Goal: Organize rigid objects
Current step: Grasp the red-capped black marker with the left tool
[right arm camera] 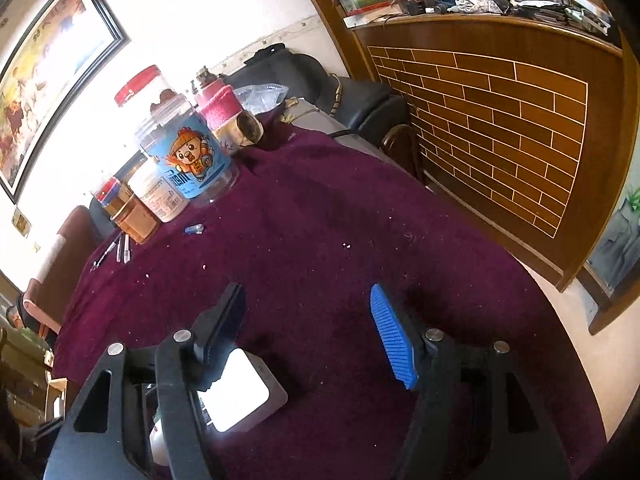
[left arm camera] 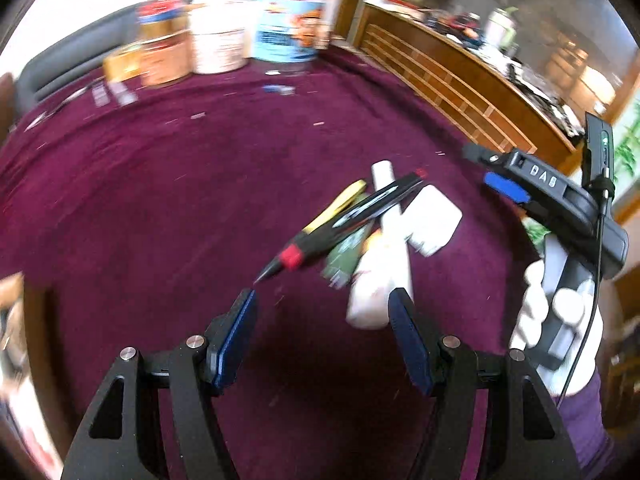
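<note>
Counts: two grippers, left (left arm camera: 324,300) and right (right arm camera: 308,300). Centre-right pile: one white block (left arm camera: 434,220), one black-red pen (left arm camera: 340,224), one white tube (left arm camera: 384,264). Upper left: about four jars (right arm camera: 188,160).

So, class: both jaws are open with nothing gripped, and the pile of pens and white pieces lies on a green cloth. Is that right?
Not quite. The cloth is dark purple, not green, as the left wrist view shows. The rest stands: the left gripper and right gripper are open and empty, and the pile lies on the cloth.
</note>
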A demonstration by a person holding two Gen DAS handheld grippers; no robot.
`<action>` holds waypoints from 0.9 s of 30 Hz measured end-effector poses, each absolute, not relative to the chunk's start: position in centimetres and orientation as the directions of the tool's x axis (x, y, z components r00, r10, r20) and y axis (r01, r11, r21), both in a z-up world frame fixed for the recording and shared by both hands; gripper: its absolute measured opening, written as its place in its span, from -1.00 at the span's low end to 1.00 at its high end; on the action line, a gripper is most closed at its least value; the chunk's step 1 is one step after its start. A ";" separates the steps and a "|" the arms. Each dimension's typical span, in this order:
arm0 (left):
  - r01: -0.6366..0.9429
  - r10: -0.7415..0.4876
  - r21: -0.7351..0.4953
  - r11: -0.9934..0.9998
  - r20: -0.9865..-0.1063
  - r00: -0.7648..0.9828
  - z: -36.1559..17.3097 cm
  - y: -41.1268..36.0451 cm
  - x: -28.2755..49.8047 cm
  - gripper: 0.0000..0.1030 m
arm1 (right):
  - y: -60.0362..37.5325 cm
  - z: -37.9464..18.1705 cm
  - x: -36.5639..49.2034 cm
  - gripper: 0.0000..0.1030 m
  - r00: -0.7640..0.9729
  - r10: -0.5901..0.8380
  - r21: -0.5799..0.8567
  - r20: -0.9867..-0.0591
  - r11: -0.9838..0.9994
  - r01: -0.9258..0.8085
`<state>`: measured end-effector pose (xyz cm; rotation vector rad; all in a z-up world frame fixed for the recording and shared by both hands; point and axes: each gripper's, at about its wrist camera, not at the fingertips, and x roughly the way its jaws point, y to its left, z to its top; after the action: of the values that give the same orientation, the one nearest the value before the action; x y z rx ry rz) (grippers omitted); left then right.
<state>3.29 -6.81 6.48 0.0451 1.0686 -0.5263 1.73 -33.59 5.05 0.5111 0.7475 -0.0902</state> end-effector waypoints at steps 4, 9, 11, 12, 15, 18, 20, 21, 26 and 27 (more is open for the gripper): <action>0.485 -0.418 -0.218 0.847 -0.837 0.354 5.8 -9.9 6.2 0.18 | -33.3 4.6 2.2 0.24 0.719 0.108 0.404 -0.686 0.879 0.254; 0.485 -0.366 -0.172 0.858 -0.867 0.340 4.0 -12.6 9.0 0.20 | -32.9 4.3 2.6 0.24 0.707 0.095 0.375 -0.701 0.892 0.252; 0.492 -0.369 -0.168 0.854 -0.863 0.345 3.7 -12.7 8.7 0.22 | -32.8 4.2 2.7 0.24 0.703 0.093 0.366 -0.705 0.897 0.249; 0.500 -0.367 -0.161 0.851 -0.864 0.346 3.7 -12.7 8.3 0.10 | -32.7 4.2 2.7 0.24 0.702 0.093 0.364 -0.706 0.898 0.247; 0.516 -0.369 -0.158 0.842 -0.867 0.335 3.9 -11.9 6.6 -0.26 | -32.5 4.2 2.7 0.24 0.699 0.088 0.352 -0.710 0.903 0.244; 0.500 -0.380 -0.188 0.845 -0.870 0.315 4.1 -9.5 4.7 -0.29 | -32.4 4.0 2.9 0.24 0.693 0.089 0.351 -0.715 0.903 0.246; 0.478 -0.390 -0.216 0.851 -0.870 0.303 4.2 -8.0 3.6 -0.37 | -32.5 4.0 2.9 0.24 0.691 0.090 0.353 -0.717 0.902 0.248; 0.461 -0.395 -0.232 0.856 -0.869 0.297 4.5 -6.8 2.8 -0.43 | -32.5 3.9 2.8 0.24 0.691 0.091 0.355 -0.717 0.901 0.249; 0.409 -0.382 -0.239 0.881 -0.868 0.316 5.2 -2.9 -0.8 -0.43 | -32.5 3.7 2.9 0.24 0.679 0.103 0.361 -0.727 0.898 0.250; 0.396 -0.388 -0.249 0.884 -0.863 0.323 5.4 -2.4 -1.1 -0.42 | -32.4 3.6 3.0 0.24 0.677 0.103 0.359 -0.728 0.899 0.250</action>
<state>-1.13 -2.40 5.36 0.0081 1.1297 -0.5149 2.95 -32.44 3.63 0.4585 0.8298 -0.0862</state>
